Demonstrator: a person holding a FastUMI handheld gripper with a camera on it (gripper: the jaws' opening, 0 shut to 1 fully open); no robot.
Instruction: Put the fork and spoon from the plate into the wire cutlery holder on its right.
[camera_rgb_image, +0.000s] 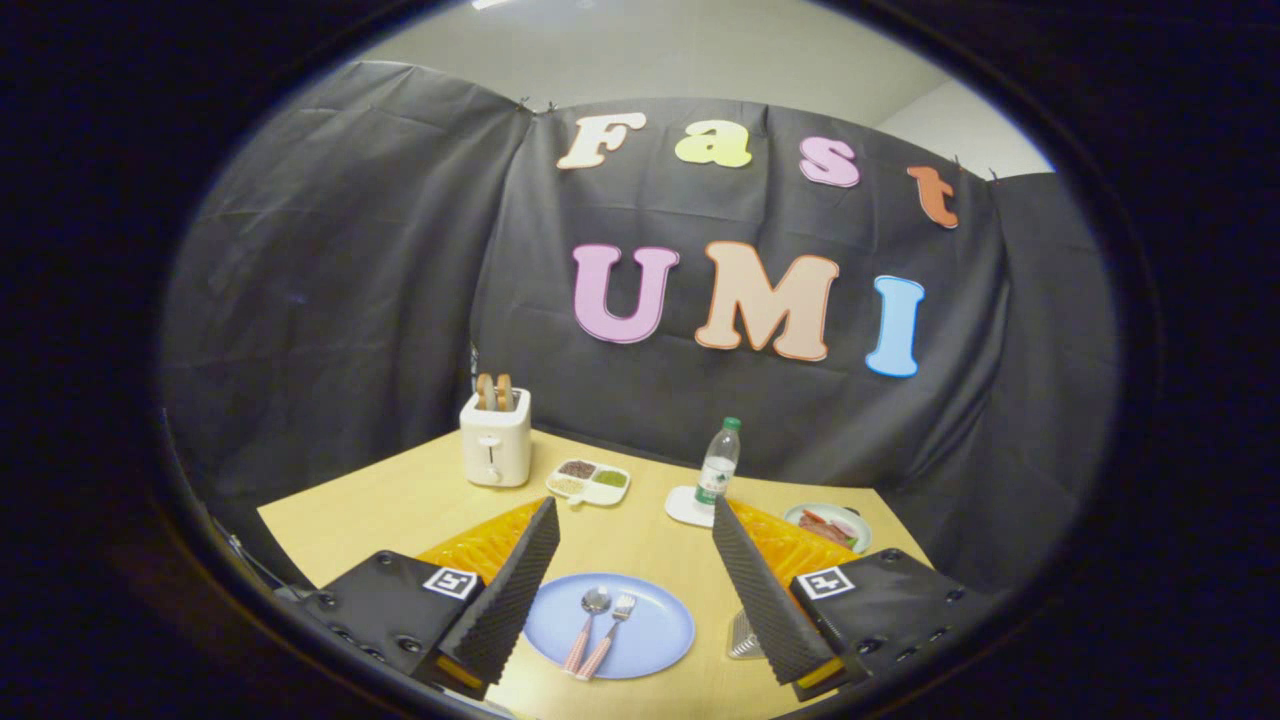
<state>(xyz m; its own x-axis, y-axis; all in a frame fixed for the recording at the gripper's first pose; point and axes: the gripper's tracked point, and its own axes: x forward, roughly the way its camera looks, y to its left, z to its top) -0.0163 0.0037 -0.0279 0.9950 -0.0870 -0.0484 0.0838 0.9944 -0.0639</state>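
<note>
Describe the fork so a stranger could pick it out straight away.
Start at the wooden table and find the round blue plate lying between the open claw fingers. Two pink-handled utensils lie on it, handles nearly touching. The fork is the one nearer the wire cutlery holder, with tines, while the spoon beside it has a rounded bowl.

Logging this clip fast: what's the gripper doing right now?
Gripper: open, jaws wide apart, holding nothing; spoon and fork lie on the plate between them.
</note>
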